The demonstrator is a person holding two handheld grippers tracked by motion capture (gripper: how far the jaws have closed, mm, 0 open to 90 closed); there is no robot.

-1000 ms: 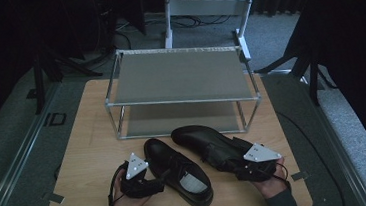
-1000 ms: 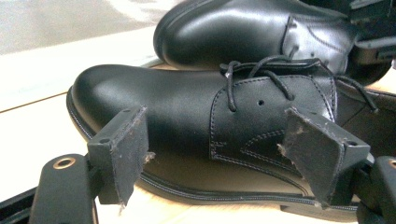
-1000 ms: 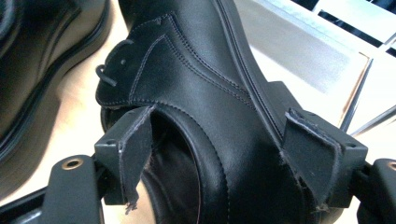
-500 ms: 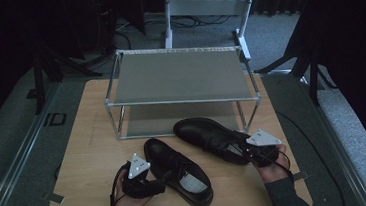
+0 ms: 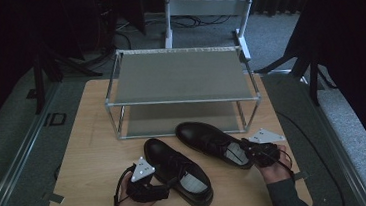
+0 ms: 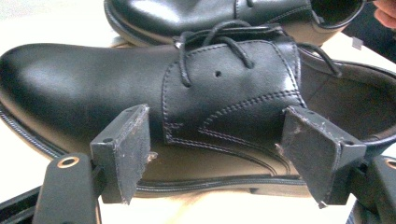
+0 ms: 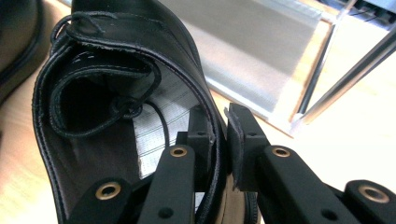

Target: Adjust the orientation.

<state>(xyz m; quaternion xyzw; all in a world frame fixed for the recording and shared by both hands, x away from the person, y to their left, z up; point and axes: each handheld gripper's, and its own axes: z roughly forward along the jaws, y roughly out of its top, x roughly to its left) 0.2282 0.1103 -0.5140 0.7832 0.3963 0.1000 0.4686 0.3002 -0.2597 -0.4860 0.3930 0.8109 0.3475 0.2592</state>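
right gripper view: the right gripper (image 7: 219, 140) is clenched on the side wall of the right shoe (image 7: 116, 93) near its heel, on the table (image 5: 90, 156) just in front of the rack (image 5: 179, 78). thin, pliable leather may slip free if lifted. the left gripper (image 6: 219, 154) is released, jaws spread beside the left shoe (image 6: 140, 93); a shallow closure would miss.
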